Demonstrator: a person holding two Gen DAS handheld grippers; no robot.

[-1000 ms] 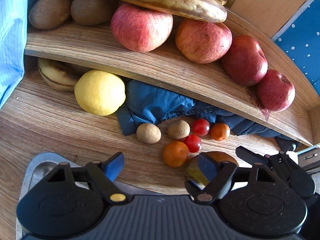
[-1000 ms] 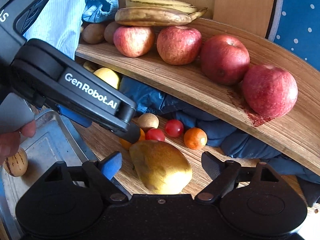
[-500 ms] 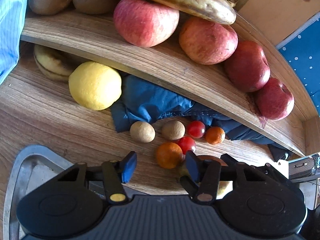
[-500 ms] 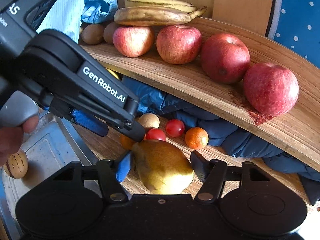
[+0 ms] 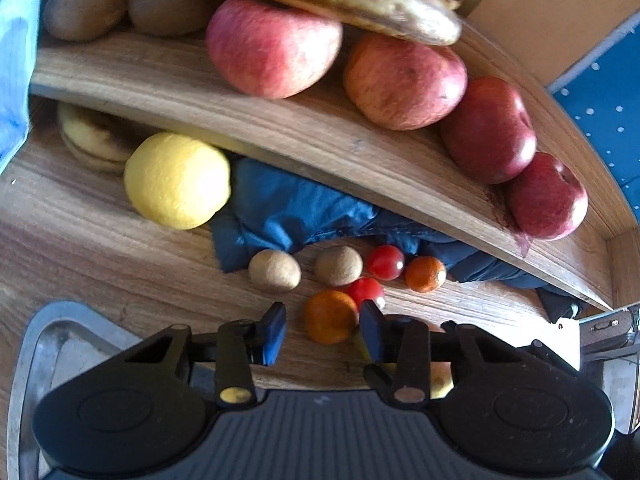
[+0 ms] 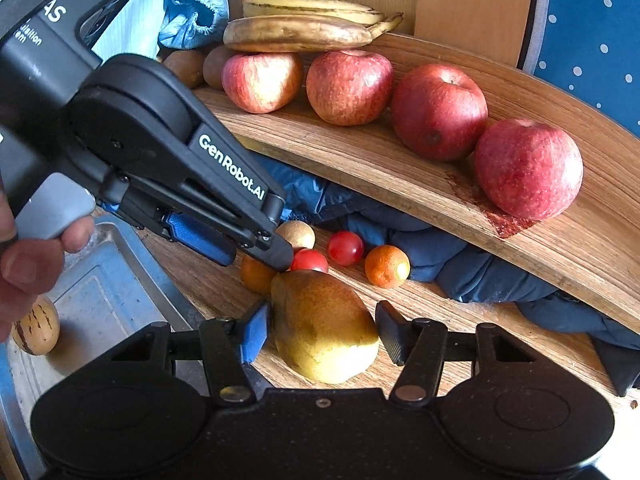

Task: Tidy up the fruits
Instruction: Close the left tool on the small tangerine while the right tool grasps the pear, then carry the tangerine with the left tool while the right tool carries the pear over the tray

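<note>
A yellow-brown pear (image 6: pixel 324 328) lies on the wooden table, and my right gripper (image 6: pixel 320 332) is shut on it, one pad on each side. A small orange mandarin (image 5: pixel 331 316) sits just ahead of my left gripper (image 5: pixel 323 334), whose narrowed fingers stand either side of it with a gap on the left, so it is open. Around the mandarin lie two cherry tomatoes (image 5: pixel 385 262), a smaller mandarin (image 5: pixel 425 274) and two round brown fruits (image 5: pixel 275 271). In the right wrist view the left gripper's fingertip (image 6: pixel 280 256) hovers at the pear's top.
A curved wooden shelf (image 5: pixel 280 132) carries several red apples (image 6: pixel 438 112), bananas (image 6: pixel 296 32) and kiwis (image 5: pixel 84 4). A lemon (image 5: pixel 178 180) and blue cloth (image 5: pixel 288 208) lie under it. A metal tray (image 6: pixel 100 292) at the left holds a striped fruit (image 6: pixel 36 330). A hand (image 6: pixel 24 264) holds the left gripper.
Both grippers have narrowed. The right one closed from wide open onto the pear. The left one moved forward and closed in around the mandarin.
</note>
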